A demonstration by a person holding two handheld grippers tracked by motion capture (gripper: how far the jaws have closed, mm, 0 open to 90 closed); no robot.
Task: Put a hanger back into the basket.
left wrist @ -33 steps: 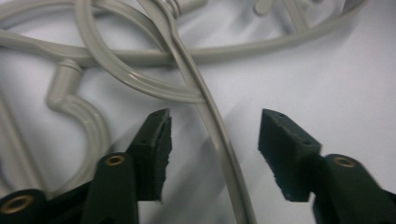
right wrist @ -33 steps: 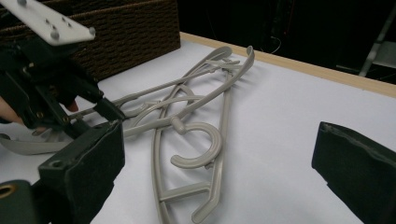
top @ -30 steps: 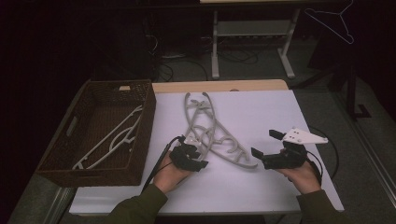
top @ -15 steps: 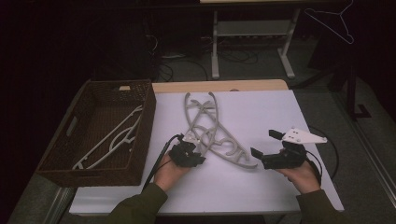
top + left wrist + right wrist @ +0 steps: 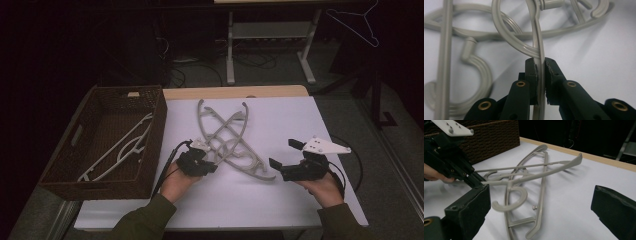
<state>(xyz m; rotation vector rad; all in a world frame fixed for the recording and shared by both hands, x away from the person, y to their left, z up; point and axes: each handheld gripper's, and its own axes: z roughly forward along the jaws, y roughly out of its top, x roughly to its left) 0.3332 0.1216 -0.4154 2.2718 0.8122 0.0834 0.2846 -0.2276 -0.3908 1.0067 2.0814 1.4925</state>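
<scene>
Between the left hand-held gripper (image 5: 540,75) jaws, a clamped grey hanger (image 5: 537,37)

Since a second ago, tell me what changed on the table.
The left hand-held gripper has just been closing and now pinches a grey hanger arm between its pads. The hangers shifted slightly. The right hand-held gripper stayed open in place; the basket is unchanged.

light: dim, dark surroundings | shadows: soft on white table (image 5: 300,130) | blur: foreground jaws out of focus
</scene>
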